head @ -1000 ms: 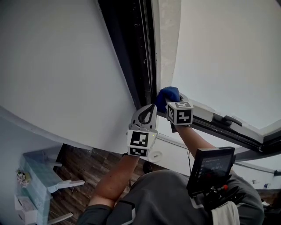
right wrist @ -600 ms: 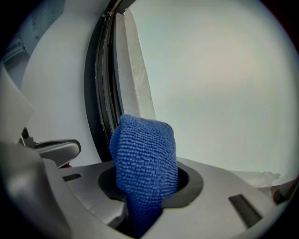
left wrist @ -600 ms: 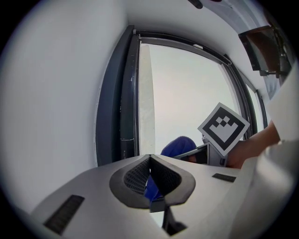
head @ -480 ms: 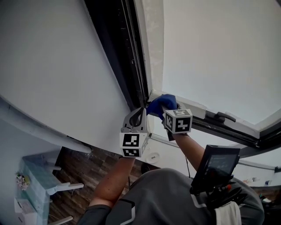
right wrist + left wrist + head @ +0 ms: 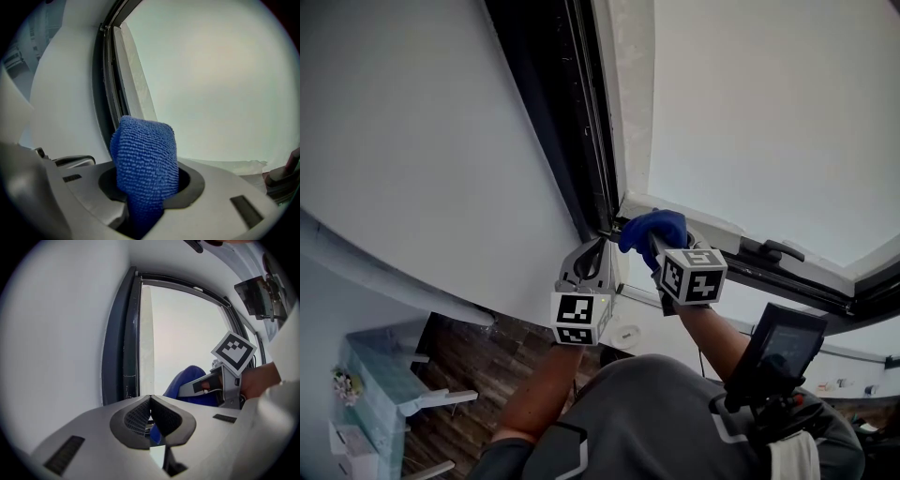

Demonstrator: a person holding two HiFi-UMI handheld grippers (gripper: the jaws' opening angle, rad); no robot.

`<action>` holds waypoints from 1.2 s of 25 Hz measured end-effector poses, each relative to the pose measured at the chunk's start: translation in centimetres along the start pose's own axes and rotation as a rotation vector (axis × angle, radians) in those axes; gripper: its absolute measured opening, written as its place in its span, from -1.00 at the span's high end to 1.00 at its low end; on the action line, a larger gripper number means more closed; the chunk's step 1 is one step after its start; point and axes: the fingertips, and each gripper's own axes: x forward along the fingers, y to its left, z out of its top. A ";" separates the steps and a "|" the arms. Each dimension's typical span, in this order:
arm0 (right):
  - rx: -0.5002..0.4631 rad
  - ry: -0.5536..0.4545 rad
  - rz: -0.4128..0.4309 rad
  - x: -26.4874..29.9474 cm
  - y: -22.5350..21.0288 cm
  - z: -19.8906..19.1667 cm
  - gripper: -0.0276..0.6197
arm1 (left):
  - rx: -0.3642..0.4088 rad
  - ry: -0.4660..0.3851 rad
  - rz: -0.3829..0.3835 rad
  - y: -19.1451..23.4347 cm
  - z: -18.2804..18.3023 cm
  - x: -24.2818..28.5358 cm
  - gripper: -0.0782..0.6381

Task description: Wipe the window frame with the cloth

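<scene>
Blue cloth (image 5: 145,159), bunched and pinched in the right tongs (image 5: 146,199), is at the lower corner of the dark window frame (image 5: 581,141). Contact with the frame is unclear. Left tongs (image 5: 150,399) are pressed together, tips meeting, holding nothing, just beside the cloth. Window handle (image 5: 783,251) sits further along the sash, apart from the 2 tongs.

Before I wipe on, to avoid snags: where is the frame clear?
Clear: the window frame channel above the cloth, between wall and pane. Crowded: the corner, where left gripper and right gripper sit, and the handle to its right.
</scene>
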 end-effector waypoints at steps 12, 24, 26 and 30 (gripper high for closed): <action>-0.111 0.075 -0.042 7.2 -0.3 -1.7 0.51 | 0.010 0.040 -0.019 0.8 -1.2 3.4 0.76; -0.186 0.116 -0.119 12.4 -0.8 -3.4 0.51 | 0.059 0.038 -0.066 1.7 -1.1 4.7 0.76; -0.196 0.118 -0.132 12.6 -1.0 -3.6 0.51 | 0.051 0.034 -0.087 1.5 -1.2 4.9 0.76; -0.185 0.121 -0.158 12.3 -1.5 -3.5 0.51 | 0.029 0.037 -0.126 1.0 -1.8 5.0 0.76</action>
